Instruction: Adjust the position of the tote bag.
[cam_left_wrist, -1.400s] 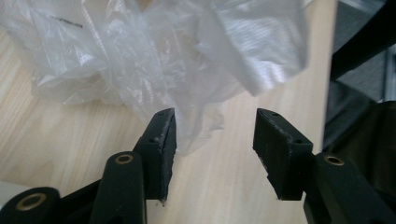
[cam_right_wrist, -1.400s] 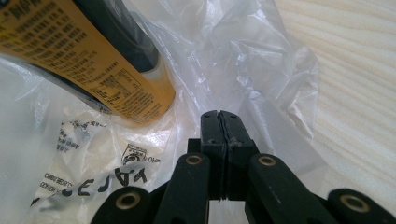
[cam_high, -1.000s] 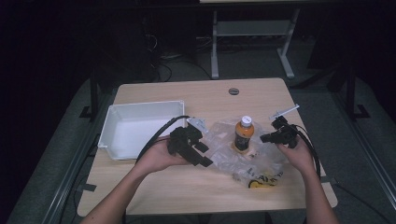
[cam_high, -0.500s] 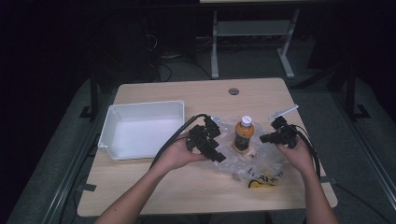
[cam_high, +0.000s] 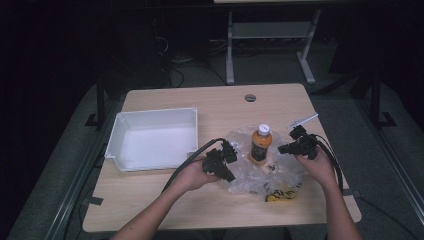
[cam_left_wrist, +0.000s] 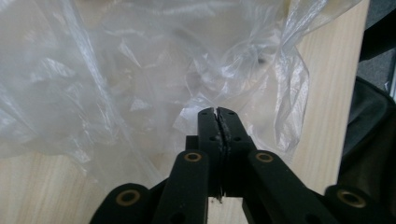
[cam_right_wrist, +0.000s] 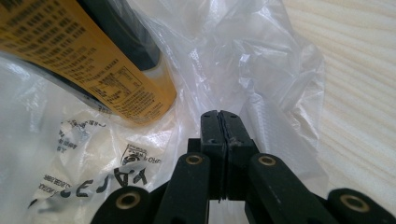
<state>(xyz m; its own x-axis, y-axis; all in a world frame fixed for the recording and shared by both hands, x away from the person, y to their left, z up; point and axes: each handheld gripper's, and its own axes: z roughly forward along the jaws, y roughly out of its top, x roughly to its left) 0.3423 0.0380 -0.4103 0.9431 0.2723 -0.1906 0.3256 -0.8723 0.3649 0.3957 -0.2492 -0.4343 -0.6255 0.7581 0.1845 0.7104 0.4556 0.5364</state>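
On bench centre: left gripper moved right, jaws just clamped onto plastic bag (film pinched). Right gripper jaws clenched on bag's right edge beside bottle. Ready to spread.

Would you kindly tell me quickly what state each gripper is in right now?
Left gripper: jaws have just been closing, now shut on the plastic bag.
Right gripper: shut on the same plastic bag.
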